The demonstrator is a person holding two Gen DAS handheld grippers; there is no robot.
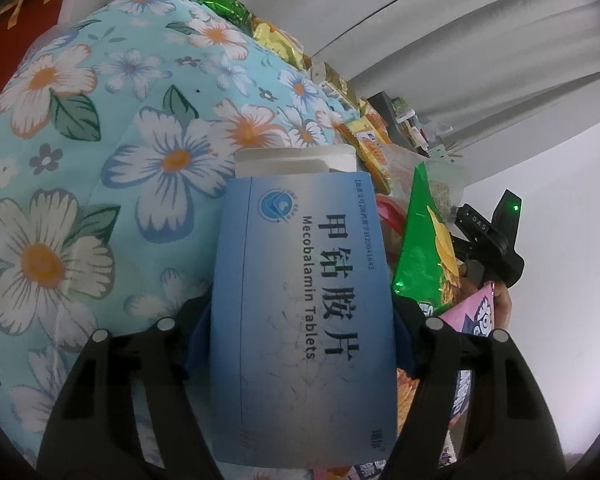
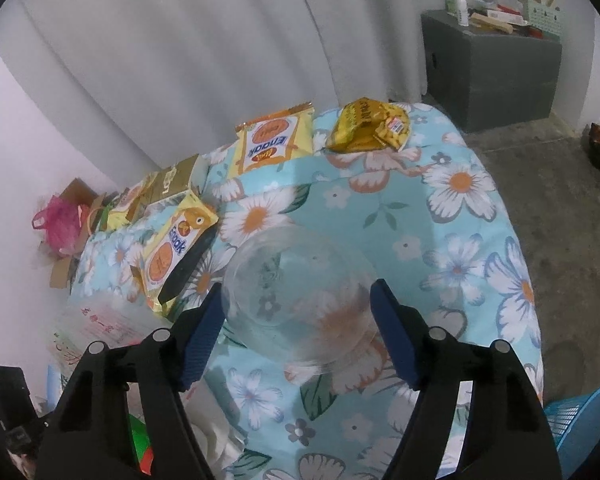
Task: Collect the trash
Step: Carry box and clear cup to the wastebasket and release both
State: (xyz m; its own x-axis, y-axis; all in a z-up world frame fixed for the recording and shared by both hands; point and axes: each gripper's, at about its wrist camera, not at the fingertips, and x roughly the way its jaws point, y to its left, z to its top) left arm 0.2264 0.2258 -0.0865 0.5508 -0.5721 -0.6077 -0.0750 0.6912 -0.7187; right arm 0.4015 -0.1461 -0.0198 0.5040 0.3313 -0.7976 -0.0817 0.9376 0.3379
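L gripper (image 1: 302,344) pinches a flat blue cardboard box (image 1: 300,300); R gripper (image 2: 298,332) fingers spread beside a clear round plastic cup (image 2: 296,296) on floral cloth (image 2: 460,240).

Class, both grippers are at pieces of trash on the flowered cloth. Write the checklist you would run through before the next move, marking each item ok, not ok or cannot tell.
1. Left gripper has the blue medicine box between its fingers: ok.
2. Box gripped firmly: cannot tell; pads mostly hidden behind it.
3. Clear plastic cup lies between the right gripper fingers: ok.
4. Right pads pressing on the cup: cannot tell.
5. Bin location: cannot tell; only a blue basket edge shows.
6. Other wrappers, such as the yellow snack packet, still on the flowered cloth: not ok.
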